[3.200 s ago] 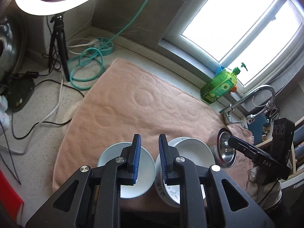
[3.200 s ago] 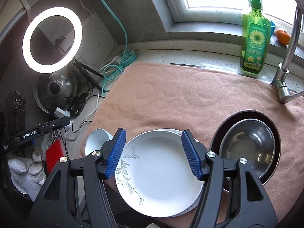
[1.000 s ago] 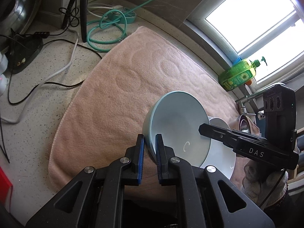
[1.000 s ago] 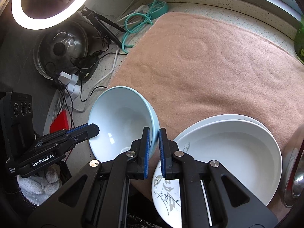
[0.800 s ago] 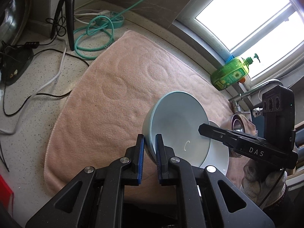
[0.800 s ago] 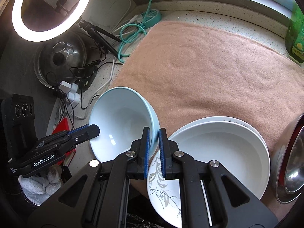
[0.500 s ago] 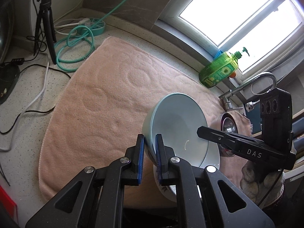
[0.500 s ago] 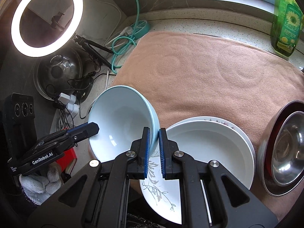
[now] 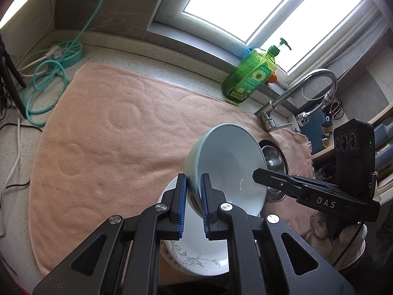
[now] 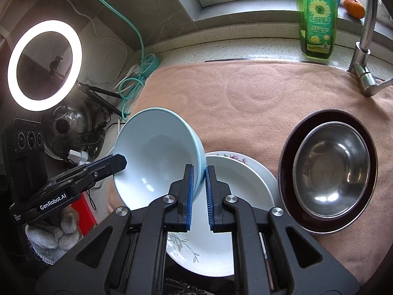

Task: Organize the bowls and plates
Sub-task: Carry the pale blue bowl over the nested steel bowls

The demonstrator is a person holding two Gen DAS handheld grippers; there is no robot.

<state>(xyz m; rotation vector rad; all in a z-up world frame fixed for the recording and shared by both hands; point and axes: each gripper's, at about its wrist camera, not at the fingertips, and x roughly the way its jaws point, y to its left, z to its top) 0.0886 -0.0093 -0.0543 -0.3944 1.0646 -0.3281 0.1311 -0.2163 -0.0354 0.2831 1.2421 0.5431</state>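
Your speckled bench (image 10: 258, 46) carries a pink towel (image 10: 245, 103) spread wide; on the towel sit white plates (image 10: 235, 184) and nested steel bowls (image 10: 329, 169); the green soap bottle (image 10: 316, 19) and teal cable (image 9: 46, 91) rest on bare bench.

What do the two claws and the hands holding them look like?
Both claws, left and right, are black angular frames with silver screws and blue ribbed pads. White lettering reads "GenRobot.AI" on the left, "DAS" on the right. The hands wear pale knitted gloves.

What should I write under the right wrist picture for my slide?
Both grippers, right gripper and left gripper, pinch a light blue bowl above white plates.
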